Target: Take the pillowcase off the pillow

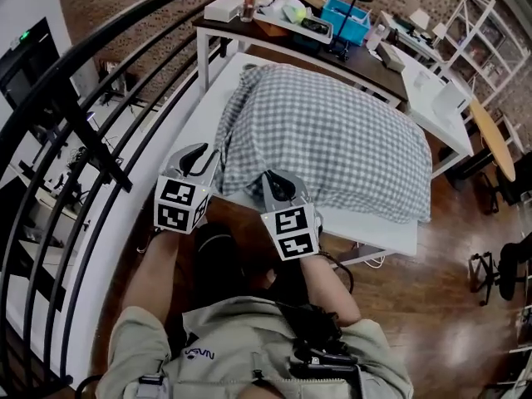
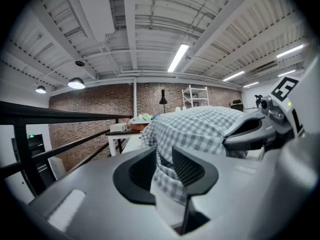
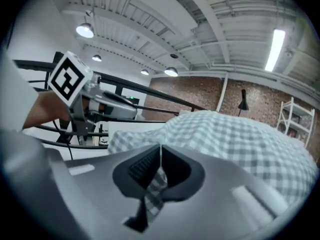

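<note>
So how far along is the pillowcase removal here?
Done: nothing yet; the checked pillowcase is still fully on, lying on the white table. In hand: right tongs shut on a fold at its near edge, left tongs gripping bunched cloth beside it. Left: pulling the case off.

Pillow hidden inside checked pillowcase (image 1: 324,135). Clutter (image 1: 287,11) on desk (image 1: 229,29) behind pillowcase too small to name. Person (image 1: 249,352) in front of pillowcase cut off by bottom edge.
</note>
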Demonstrator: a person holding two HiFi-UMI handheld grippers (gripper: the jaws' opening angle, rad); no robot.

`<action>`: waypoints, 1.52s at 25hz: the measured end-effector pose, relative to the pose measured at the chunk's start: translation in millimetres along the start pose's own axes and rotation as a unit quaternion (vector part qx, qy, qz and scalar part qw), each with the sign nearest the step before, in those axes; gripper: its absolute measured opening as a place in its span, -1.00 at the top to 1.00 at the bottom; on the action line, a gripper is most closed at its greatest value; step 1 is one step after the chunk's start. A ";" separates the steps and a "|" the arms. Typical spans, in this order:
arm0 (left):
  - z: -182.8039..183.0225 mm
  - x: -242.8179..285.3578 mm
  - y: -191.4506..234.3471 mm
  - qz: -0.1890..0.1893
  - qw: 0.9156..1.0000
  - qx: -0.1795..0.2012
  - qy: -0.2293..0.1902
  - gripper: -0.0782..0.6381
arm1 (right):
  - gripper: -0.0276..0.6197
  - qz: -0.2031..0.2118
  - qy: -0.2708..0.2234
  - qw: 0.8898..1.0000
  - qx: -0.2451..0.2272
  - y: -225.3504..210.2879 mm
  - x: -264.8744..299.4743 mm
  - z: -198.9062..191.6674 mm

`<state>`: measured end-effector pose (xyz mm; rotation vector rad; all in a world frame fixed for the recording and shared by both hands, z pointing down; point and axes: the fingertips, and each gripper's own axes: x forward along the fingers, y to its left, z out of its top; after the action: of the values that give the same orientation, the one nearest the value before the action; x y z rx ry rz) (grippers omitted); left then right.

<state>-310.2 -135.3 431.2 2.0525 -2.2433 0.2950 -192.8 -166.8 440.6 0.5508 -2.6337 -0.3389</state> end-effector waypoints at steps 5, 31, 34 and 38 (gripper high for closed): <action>-22.3 2.2 -62.6 -0.085 0.994 0.050 0.057 0.48 | 0.88 -0.013 -0.033 0.997 0.071 -21.7 -52.8 -19.7; 4.9 2.1 -99.7 -0.158 0.987 -0.017 0.005 0.69 | 0.90 -0.121 -0.101 0.981 0.111 -91.6 -98.1 -17.8; -8.1 0.3 -100.6 -0.175 0.982 -0.069 0.012 0.32 | 0.90 -0.132 -0.100 0.979 0.121 -98.7 -100.2 -23.2; -2.6 0.6 -119.9 -0.216 0.974 -0.066 0.013 0.14 | 0.90 -0.121 -0.092 0.981 0.119 -88.7 -95.0 -27.4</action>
<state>-191.3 -144.9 443.8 2.3659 -1.6859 0.1320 -72.7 -209.2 402.8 0.9654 -2.8080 -0.1530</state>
